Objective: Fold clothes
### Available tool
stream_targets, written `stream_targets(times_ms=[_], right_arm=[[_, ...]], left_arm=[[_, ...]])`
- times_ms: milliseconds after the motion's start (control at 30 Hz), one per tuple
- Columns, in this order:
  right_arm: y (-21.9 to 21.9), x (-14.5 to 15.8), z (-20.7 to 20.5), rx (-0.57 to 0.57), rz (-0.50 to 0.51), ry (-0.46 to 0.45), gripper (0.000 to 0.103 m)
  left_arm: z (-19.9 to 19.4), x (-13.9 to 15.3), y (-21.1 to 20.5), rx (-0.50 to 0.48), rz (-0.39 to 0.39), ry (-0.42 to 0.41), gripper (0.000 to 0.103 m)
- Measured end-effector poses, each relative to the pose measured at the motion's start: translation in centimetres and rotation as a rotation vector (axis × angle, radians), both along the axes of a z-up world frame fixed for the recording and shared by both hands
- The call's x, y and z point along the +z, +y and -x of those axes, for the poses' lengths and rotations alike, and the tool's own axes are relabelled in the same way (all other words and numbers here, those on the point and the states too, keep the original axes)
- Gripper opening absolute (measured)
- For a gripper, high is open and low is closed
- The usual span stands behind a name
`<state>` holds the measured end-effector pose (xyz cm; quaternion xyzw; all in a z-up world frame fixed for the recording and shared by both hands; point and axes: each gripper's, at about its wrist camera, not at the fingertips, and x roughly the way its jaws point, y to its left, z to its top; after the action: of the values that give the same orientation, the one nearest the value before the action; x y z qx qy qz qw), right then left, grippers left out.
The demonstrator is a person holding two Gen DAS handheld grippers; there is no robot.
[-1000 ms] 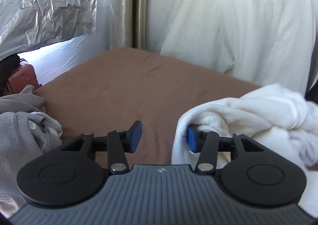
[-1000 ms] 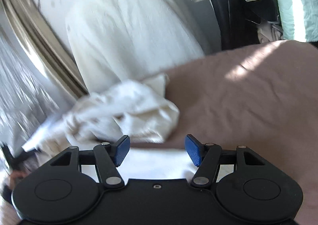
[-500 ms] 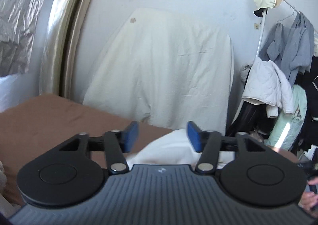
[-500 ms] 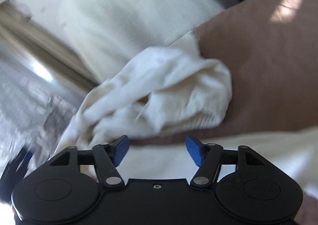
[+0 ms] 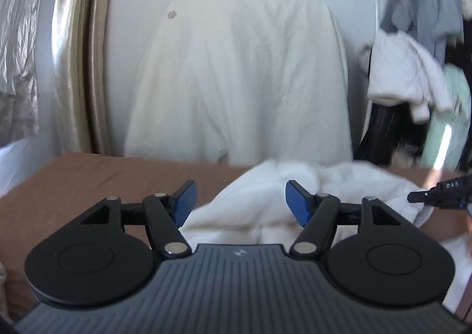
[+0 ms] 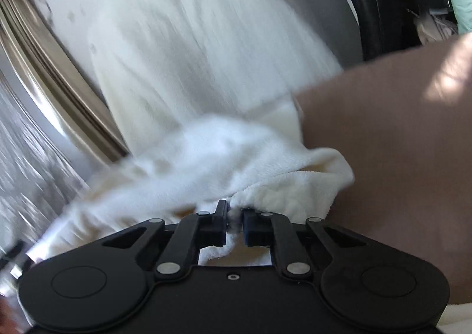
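Observation:
A crumpled white fleece garment lies on the brown bed surface. My left gripper is open, its blue pads on either side of the garment's near fold, not touching it. In the right wrist view my right gripper is shut on an edge of the same white garment, with cloth pinched between the pads. The right gripper's tip shows at the right edge of the left wrist view.
A cream cloth-covered headboard or chair stands behind the bed. A gold curtain and silver foil hang at the left. A rack of hanging clothes stands at the right. Brown bed surface lies right of the garment.
My right gripper moved onto the white garment and shut on its edge. My left gripper swung right and up from the bed's left side and now faces the garment, still open.

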<state>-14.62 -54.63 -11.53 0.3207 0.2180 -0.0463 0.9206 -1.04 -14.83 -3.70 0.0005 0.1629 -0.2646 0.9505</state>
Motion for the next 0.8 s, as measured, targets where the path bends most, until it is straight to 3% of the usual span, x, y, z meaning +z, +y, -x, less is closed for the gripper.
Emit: stream_targets(times_ms=[100,167,233,300,400,467,600,633,667,700,800], right_arm=[[0.5,4.5,1.9,0.019,0.056,-0.119,0.011],[0.8,7.7,3.3,0.071,0.037,-0.204,0.011],[0.9,10.4,4.4,0.153,-0.033,-0.273,0.01],[1.5,12.6,5.5,0.219,-0.016,-0.316,0.01],[2.0,13.9,5.9,0.285,-0.028,-0.312,0.01],[2.5,14.2,6.5,0.367,-0.116,-0.328,0.01],[3.6,15.1,7.9,0.507,-0.254,-0.351,0.01],[3.6,15.1,7.9,0.521,-0.275,-0.347,0.01],[3.5,14.9,7.9,0.535,-0.292,-0.346,0.01],[3.7,14.7,7.7,0.546,-0.305,-0.345,0.01],[4.3,13.2,6.2,0.533,-0.254,-0.309,0.011]], left_arm=[[-0.7,1.0,-1.6,-0.101,0.039,0.056,0.066],[-0.6,0.9,-4.0,-0.154,-0.01,0.05,0.066],[0.9,0.7,-7.0,-0.214,-0.084,-0.043,0.066],[2.7,0.5,-9.9,-0.262,-0.158,-0.158,0.068],[4.8,-0.6,-13.5,-0.312,-0.23,-0.278,0.074],[5.0,-1.3,-15.1,-0.348,-0.253,-0.247,0.074],[4.3,-2.7,-16.8,-0.281,-0.301,-0.223,0.075],[3.9,-3.0,-17.0,-0.259,-0.311,-0.22,0.071],[3.4,-3.1,-16.8,-0.234,-0.316,-0.218,0.031],[2.8,-2.9,-16.2,-0.206,-0.315,-0.222,0.006],[0.8,-2.2,-14.2,-0.113,-0.312,-0.231,0.01]])
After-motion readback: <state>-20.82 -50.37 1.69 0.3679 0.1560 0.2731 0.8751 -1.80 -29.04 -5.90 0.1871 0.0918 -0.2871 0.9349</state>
